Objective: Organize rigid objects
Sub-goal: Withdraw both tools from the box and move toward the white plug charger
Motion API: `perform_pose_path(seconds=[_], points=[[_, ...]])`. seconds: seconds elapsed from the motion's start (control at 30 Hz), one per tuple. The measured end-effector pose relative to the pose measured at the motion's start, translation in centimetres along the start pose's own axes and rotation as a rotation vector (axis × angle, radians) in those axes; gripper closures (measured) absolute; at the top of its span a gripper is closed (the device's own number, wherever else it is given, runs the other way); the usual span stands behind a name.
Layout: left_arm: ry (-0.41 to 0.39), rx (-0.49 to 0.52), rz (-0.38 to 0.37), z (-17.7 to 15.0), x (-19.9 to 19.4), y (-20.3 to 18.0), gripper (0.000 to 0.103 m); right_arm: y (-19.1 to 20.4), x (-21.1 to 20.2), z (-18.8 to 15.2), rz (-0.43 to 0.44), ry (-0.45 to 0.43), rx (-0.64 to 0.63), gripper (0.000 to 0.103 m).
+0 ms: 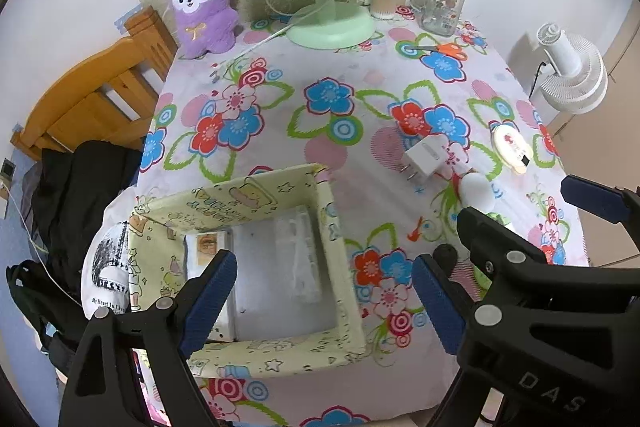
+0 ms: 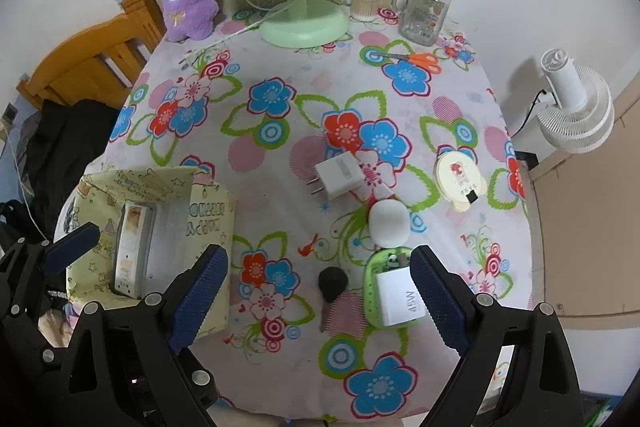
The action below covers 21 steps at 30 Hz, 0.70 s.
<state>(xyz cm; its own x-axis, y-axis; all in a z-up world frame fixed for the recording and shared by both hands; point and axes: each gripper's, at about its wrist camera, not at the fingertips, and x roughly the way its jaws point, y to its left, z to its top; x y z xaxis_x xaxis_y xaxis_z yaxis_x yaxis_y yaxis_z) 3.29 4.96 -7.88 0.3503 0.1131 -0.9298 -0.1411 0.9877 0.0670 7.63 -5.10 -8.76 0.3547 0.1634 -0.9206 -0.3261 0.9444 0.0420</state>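
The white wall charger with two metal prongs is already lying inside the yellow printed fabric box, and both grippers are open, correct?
Not quite. The white wall charger with two metal prongs lies on the floral tablecloth, outside the yellow printed fabric box, as the right wrist view shows. The left gripper and right gripper are indeed open.

The left gripper hangs with its jaws spread wide and nothing between them. At its 3 o'clock, the right gripper is likewise wide apart, gripping nothing.
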Motion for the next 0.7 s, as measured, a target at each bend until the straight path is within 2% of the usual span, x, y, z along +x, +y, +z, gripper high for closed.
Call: perform_pose_path(seconds=[0.57, 0.7], points=[[-0.026, 0.028, -0.021, 1.3, -1.0, -4.6, 0.012, -5.3, -1.4, -0.2, -0.002, -0.027, 0.034, 0.009], [-0.025, 0.024, -0.046, 1.5, -1.2, -5.5, 0.012, -6.7, -1.6, -0.2, -0.003, -0.026, 0.045, 0.009]])
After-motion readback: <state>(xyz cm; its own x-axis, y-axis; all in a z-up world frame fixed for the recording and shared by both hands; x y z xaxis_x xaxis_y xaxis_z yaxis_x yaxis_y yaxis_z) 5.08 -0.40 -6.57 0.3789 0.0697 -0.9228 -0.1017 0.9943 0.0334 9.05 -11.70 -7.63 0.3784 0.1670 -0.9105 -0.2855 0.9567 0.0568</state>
